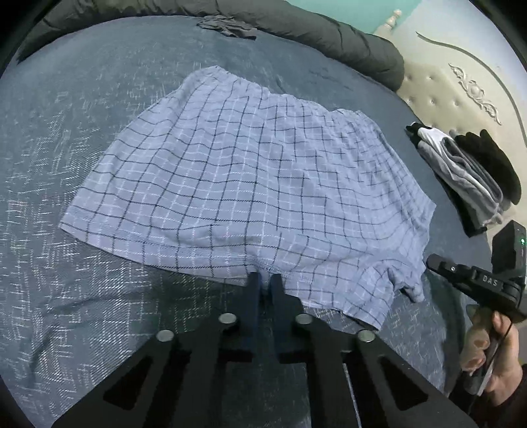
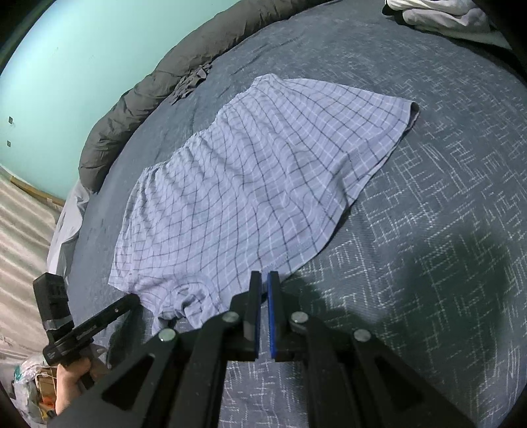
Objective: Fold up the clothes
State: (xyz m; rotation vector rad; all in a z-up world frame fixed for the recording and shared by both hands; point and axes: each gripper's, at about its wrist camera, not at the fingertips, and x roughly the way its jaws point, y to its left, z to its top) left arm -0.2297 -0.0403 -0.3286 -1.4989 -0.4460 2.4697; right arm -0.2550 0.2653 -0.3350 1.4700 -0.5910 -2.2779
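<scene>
Through your left wrist camera, the checked boxer shorts (image 1: 250, 184) lie spread flat on the dark blue patterned bedspread (image 1: 66, 263), waistband towards the far side and leg hems towards you. Your left gripper (image 1: 266, 283) sits at the near hem, where the two legs meet; its jaws are nearly together with only a narrow slot between them, and you cannot tell from here whether cloth is caught in it. There is bare bedspread to the left of the shorts and beyond them, up to the rolled grey duvet (image 1: 329, 36) along the far edge, where a small dark crumpled garment (image 1: 227, 28) lies. On the right, room is tighter: a stack of folded clothes (image 1: 467, 177) sits near the bed's edge by the cream padded headboard (image 1: 438, 98). Your right gripper (image 1: 434, 263) comes in just beside the rumpled right leg hem, held by your right hand (image 1: 494, 355); the letters "DAS" read on its body.

Through your right wrist camera, the right gripper (image 2: 264, 280) stands at the hem edge of the boxer shorts (image 2: 250, 184), jaws drawn close with a thin gap, blue pads facing each other, nothing visibly between them. Open bedspread (image 2: 428, 230) stretches to the right. Only this view shows the teal wall (image 2: 82, 66), the floor beside the bed, white laundry (image 2: 444, 16) at the top, and your left hand (image 2: 70, 378) gripping its tool.
</scene>
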